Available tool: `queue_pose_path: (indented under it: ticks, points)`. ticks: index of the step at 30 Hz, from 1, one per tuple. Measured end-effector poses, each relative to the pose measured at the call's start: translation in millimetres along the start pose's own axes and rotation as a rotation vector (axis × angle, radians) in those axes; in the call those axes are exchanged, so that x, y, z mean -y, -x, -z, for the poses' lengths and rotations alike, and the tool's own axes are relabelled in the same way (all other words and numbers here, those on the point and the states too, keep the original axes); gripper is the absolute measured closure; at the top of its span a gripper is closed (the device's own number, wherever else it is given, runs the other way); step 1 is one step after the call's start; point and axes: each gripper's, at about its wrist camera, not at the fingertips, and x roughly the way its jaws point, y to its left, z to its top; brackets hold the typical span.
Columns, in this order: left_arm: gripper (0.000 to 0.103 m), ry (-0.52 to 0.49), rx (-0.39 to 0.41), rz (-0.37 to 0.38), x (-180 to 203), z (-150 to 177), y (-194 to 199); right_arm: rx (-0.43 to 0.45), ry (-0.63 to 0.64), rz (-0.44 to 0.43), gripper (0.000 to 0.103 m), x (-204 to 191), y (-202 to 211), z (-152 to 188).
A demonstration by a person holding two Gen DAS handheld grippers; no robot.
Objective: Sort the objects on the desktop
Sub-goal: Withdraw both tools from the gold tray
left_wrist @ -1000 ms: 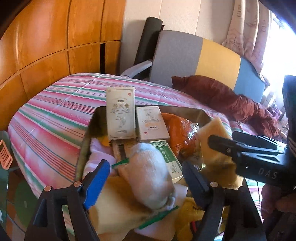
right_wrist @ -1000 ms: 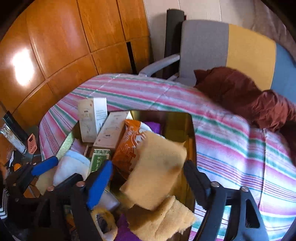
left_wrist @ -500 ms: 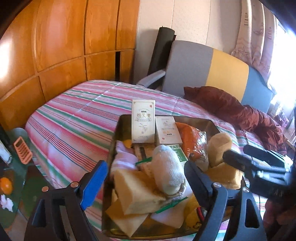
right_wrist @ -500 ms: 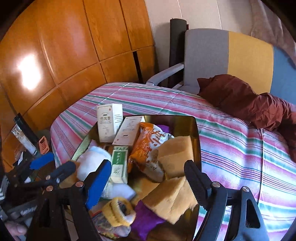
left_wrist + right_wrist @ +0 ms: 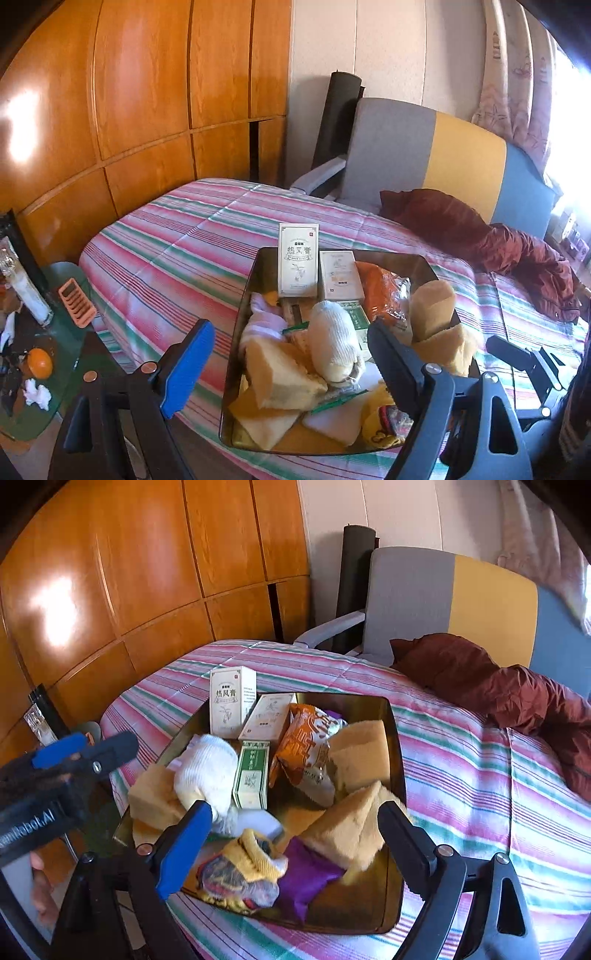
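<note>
Two grippers hang released over your tray [image 5: 391, 716] on the striped bed [image 5: 480, 775]. Your right gripper [image 5: 295, 830] has just been opening its jaws, with nothing pressed between them; a sponge [image 5: 354, 830] and a purple cloth [image 5: 306, 878] lie just ahead. Your left gripper [image 5: 288, 354] stands wide, empty, with the white sock [image 5: 334, 339] just ahead and the boxes [image 5: 298, 266] farther beyond.

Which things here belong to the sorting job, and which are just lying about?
Job:
tray
tall box
green box
snack bag
sponges
white sock
purple cloth

Lying about:
chair
maroon jacket
striped quilt
orange
wooden wardrobe
</note>
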Motion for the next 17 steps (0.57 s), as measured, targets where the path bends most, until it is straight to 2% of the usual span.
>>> queue_pose_path:
  ticks: [5,10,13,17]
  points:
    - [0.018,-0.05,0.002,-0.08,12,3,4,-0.001,-0.019,0.005,0.011,5,4,8]
    - [0.032,-0.107,0.001,-0.072,19,10,2,0.005,-0.026,0.018,0.011,9,9,13]
    - [0.037,-0.09,0.021,-0.054,19,10,7,0.003,-0.023,0.031,0.011,11,9,15]
    - [0.037,-0.098,0.035,-0.056,20,8,11,0.015,-0.033,0.039,0.011,15,12,16]
